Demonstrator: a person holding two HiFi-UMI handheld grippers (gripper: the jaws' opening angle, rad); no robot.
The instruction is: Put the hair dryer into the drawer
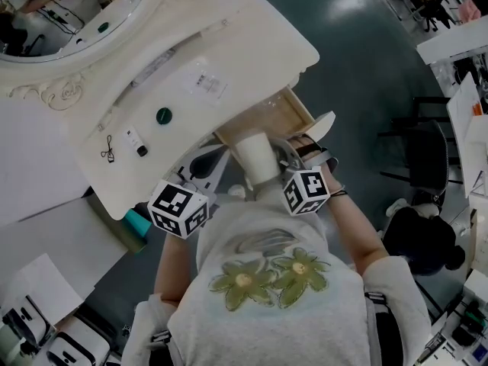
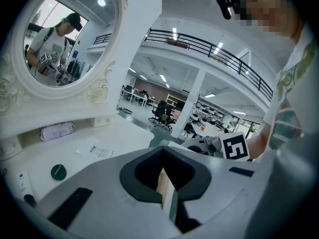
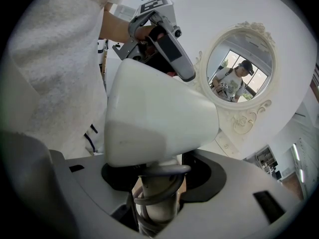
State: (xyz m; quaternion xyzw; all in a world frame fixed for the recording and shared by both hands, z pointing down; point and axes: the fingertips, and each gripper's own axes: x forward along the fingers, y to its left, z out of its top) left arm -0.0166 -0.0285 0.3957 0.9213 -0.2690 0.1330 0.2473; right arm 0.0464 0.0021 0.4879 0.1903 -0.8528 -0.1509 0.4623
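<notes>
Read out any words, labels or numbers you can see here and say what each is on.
Nothing here is legible.
Printed paper sheet on the white dressing table: print too small to read.
Small white card on that table: too small.
Black-and-white marker cubes: square patterns only, no letters.
White hair dryer: no print visible.

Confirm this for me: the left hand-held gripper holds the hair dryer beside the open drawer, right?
Wrong side. The right hand-held gripper holds the hair dryer, its jaws closed on the handle with the cord wrapped round it, as the right gripper view shows. The rest stands: the dryer is beside the open drawer.
</notes>
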